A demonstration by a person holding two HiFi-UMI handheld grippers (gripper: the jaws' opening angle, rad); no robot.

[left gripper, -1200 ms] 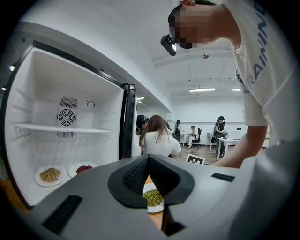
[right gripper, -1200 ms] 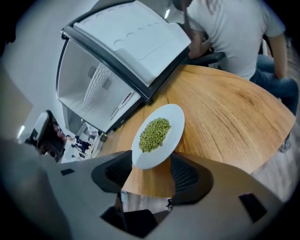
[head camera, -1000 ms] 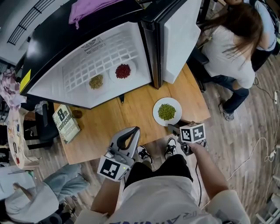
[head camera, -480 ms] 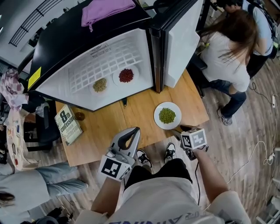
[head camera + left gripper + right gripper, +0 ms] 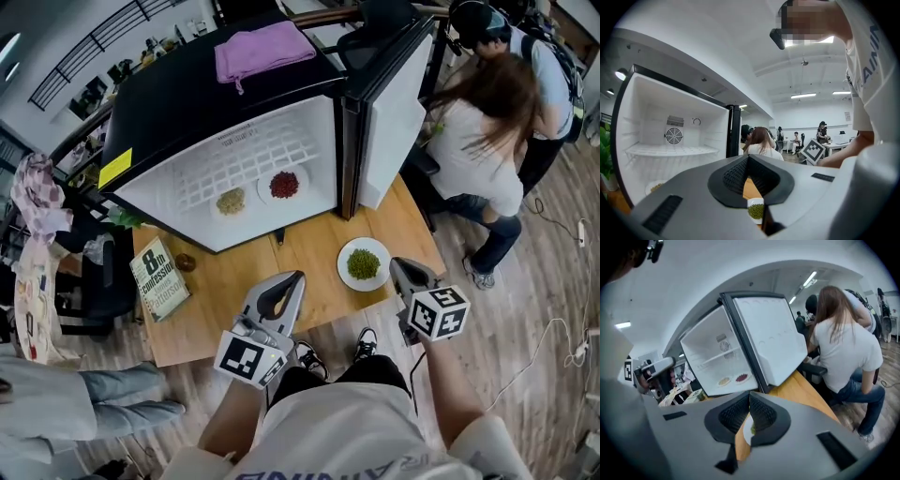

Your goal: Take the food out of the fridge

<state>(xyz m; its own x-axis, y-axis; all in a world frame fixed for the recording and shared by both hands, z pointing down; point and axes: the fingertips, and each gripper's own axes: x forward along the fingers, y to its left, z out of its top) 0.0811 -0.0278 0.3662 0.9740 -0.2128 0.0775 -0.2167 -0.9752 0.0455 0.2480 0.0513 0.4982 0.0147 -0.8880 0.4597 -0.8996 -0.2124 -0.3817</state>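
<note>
- Jaws of right tool (image 5: pixel 401 267) have just closed on nothing; left tool (image 5: pixel 289 284) closed too, empty.
- Green-bean plate (image 5: pixel 364 263) sits on counter (image 5: pixel 234 286); red-bean plate (image 5: pixel 283 185) inside fridge (image 5: pixel 187 103).

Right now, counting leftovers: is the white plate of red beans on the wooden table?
No, the plate of red beans lies inside the fridge.

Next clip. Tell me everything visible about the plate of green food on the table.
The plate is round, white and glossy, with a low heap of small green grains in its middle. It lies flat on the wooden table, toward the right end, outside the fridge, just before its open door. Nothing rests on its rim. The right gripper, jaws just closed with nothing between them, hangs close on its right, not gripping it.
</note>
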